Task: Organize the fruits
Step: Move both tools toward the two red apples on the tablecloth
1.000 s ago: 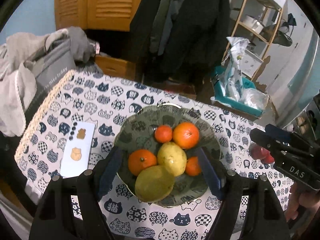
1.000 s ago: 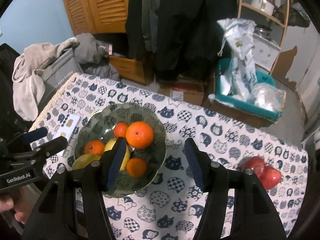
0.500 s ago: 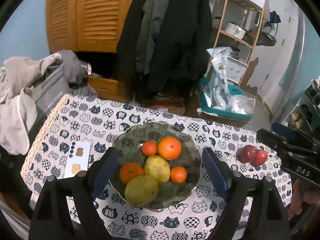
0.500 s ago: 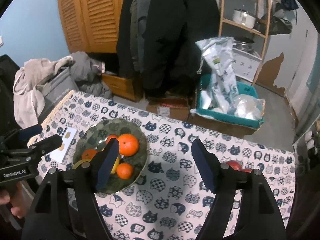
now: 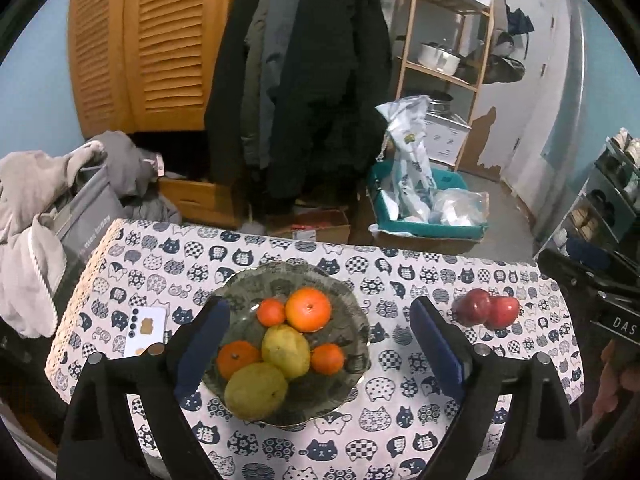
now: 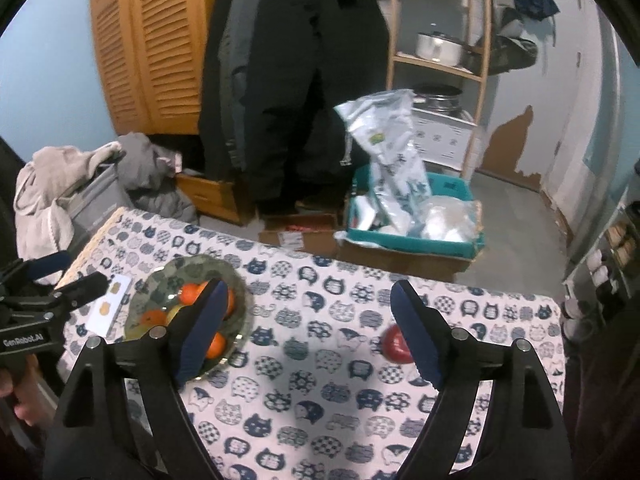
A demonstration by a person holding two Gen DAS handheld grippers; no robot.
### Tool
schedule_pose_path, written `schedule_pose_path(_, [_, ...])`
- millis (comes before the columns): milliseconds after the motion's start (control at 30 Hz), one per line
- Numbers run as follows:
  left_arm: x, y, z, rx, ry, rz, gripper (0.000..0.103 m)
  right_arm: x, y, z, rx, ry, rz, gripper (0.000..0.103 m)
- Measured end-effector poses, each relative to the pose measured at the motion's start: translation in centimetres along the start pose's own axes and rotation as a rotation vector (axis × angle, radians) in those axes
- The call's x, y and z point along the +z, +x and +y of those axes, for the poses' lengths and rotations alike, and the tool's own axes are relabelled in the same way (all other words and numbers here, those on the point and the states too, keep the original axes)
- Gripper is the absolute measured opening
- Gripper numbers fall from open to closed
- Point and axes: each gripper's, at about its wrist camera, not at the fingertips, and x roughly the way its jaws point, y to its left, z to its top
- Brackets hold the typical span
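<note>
Orange and yellow fruit fills the bowl (image 5: 352, 292) on the cat-print tablecloth (image 5: 400, 432): four oranges (image 5: 308, 309) and two pears (image 5: 285, 350) piled together. Two red apples (image 5: 486, 309) lie touching each other well to its right, on the cloth. The left gripper (image 5: 320, 348) hangs above the bowl, jaws wide and empty, having just been opening. The right gripper (image 6: 308, 332) is also spread with nothing between its pads, just opened too; one apple, blurred, peeks past its right finger. A small white card (image 5: 146, 330) lies left of the bowl
</note>
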Motion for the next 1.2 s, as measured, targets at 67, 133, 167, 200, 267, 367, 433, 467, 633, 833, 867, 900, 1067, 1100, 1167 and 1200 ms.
schedule_pose_path(67, [0.1,-0.1,-0.8,-0.006,0.013,-0.002,0.093,-0.2,-0.3,-1.1,-0.017,0.015,-0.001,0.083])
schedule_pose_path(133, [0.2,0.0,-1.6,-0.01,0.029,-0.003,0.093,-0.5,-0.6,-2.3,-0.032,0.032,-0.003,0.083])
schedule_pose_path(167, [0.2,0.0,-1.9,-0.013,0.034,-0.002,0.094,-0.7,-0.8,-3.1,-0.041,0.044,-0.004,0.083])
schedule_pose_path(200, [0.3,0.1,-2.5,-0.018,0.042,0.0,0.095,-0.8,-0.9,-3.5,-0.047,0.051,-0.004,0.083])
schedule_pose_path(267, [0.4,0.3,-3.3,-0.024,0.053,0.003,0.095,-1.1,-1.2,-4.8,-0.065,0.07,-0.004,0.083])
schedule_pose_path(367, [0.5,0.5,-4.9,-0.043,0.076,0.008,0.095,-1.7,-1.8,-6.8,-0.096,0.096,-0.006,0.083])
schedule_pose_path(433, [0.6,0.6,-5.8,-0.048,0.09,0.012,0.095,-2.0,-2.3,-8.2,-0.117,0.117,-0.01,0.083])
schedule_pose_path(467, [0.6,0.6,-6.3,-0.054,0.097,0.013,0.095,-2.1,-2.5,-8.8,-0.123,0.126,-0.011,0.083])
schedule_pose_path(633, [0.7,1.2,-9.1,-0.077,0.141,0.02,0.095,-3.0,-3.4,-11.7,-0.155,0.17,-0.017,0.083])
schedule_pose_path(833, [0.6,3.0,-12.1,-0.111,0.176,0.055,0.095,-4.0,-3.7,-14.1,-0.193,0.2,-0.005,0.083])
schedule_pose_path(867, [0.5,3.2,-12.5,-0.112,0.183,0.059,0.095,-4.2,-3.6,-14.5,-0.198,0.206,-0.002,0.083])
schedule_pose_path(900, [0.5,3.7,-13.2,-0.114,0.193,0.067,0.095,-4.4,-3.5,-15.0,-0.202,0.214,0.003,0.083])
schedule_pose_path(1067, [0.1,5.9,-15.4,-0.134,0.218,0.111,0.095,-5.5,-2.2,-16.7,-0.212,0.247,0.044,0.083])
schedule_pose_path(1100, [-0.1,6.4,-15.9,-0.136,0.226,0.119,0.095,-5.7,-1.9,-17.0,-0.213,0.252,0.052,0.083])
schedule_pose_path(1167, [-0.3,7.2,-16.7,-0.133,0.241,0.131,0.095,-6.3,-1.1,-17.7,-0.214,0.259,0.064,0.083])
schedule_pose_path(1200, [-0.5,7.8,-17.1,-0.132,0.251,0.141,0.095,-6.6,-0.8,-17.9,-0.216,0.263,0.074,0.083])
